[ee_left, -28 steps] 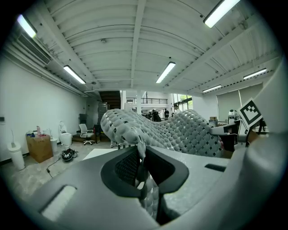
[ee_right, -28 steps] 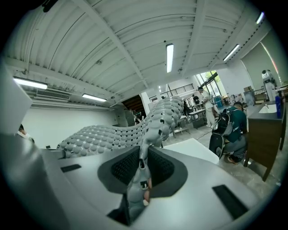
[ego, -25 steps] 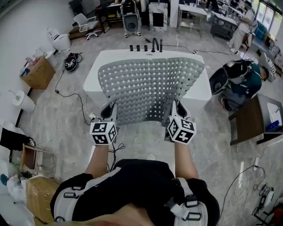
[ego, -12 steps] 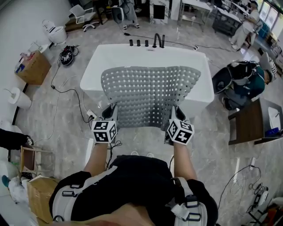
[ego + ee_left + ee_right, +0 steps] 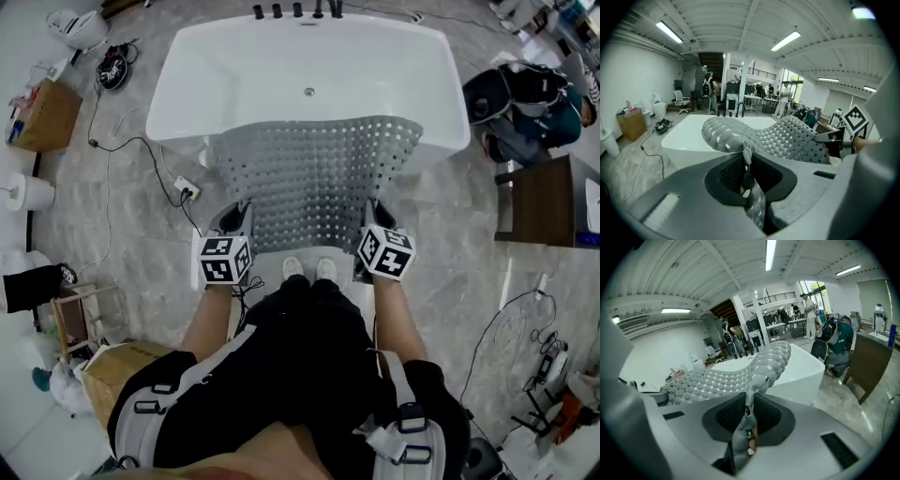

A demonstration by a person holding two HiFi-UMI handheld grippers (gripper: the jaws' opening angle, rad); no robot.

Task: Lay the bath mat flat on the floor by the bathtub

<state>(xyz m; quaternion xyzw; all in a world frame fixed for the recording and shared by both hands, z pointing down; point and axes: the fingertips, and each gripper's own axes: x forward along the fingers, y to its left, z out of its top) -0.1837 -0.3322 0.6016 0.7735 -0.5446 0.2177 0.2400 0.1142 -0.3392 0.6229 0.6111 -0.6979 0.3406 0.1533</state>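
Showing, at far left, a brown cardboard box on the grey marbled floor. Clamping the near left corner of the grey perforated rubber bath mat in the left gripper, jaws narrowed onto the mat's edge, with a fold of it running between them. Holding the mat clear of the floor, stretched between both grippers and reaching forward, its far edge overlapping the near rim of the white rounded-rectangular bathtub in the head view, leaving contact with that rim unclear. Arching upward beyond the jaws in both gripper views. Standing in white shoes just under the mat's near edge. Clamping the near right corner in the right gripper, jaws likewise narrowed on the mat. Showing, at far right, a crouching person in a teal top.
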